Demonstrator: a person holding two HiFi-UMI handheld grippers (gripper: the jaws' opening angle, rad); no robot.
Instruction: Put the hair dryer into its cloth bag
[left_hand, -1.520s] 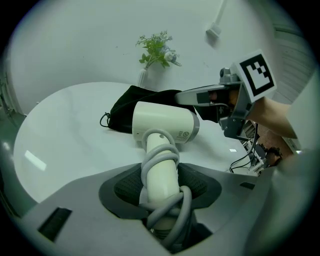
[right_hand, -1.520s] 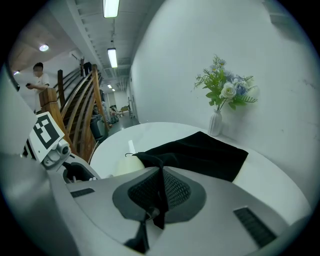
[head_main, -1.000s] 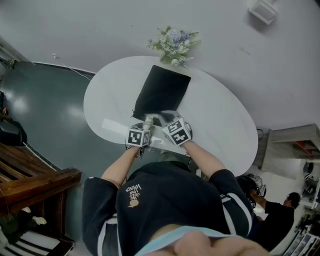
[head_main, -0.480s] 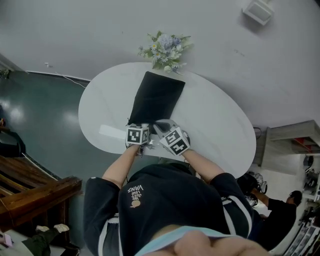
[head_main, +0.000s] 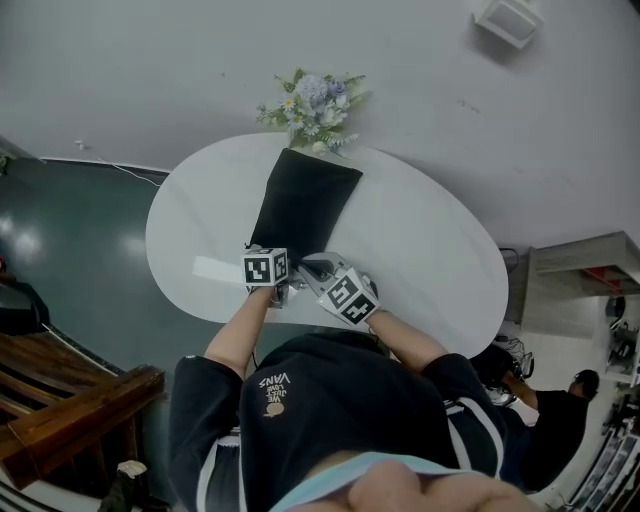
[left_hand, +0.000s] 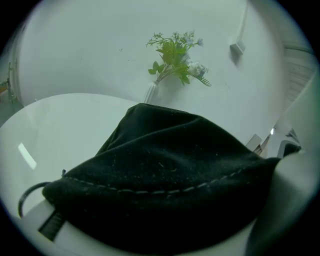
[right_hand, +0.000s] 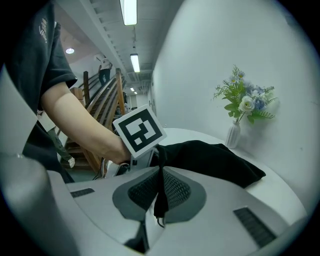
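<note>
**Head view.** The black bag (head_main: 305, 205) lies lengthwise on the white tabletop (head_main: 430, 240). Its closed end points toward the flowers (head_main: 305, 95) at upper centre and its mouth toward the person, so both hands reach the opening easily. The left gripper (head_main: 275, 255) and the right gripper (head_main: 308, 268) meet at that near end, just beside each other. No hair dryer shows on the tabletop. I judge it is probably inside the bag already, though nothing here proves it.

**Left gripper view.** The stitched hem of the bag (left_hand: 170, 170) fills the lower frame and humps upward, which fits something bulky within. The jaws stand wide apart on either side of the mouth end, likely to steady it. I cannot tell whether they press on the cloth. A cord loop (left_hand: 27, 195) trails at lower left.

**Right gripper view.** The jaws are together at centre frame, pinching a thin black fold from the bag's mouth. This is probably to pull the opening taut or shut against the left gripper. That gripper's marker cube sits just beyond, at the upper left of the pinch.
</note>
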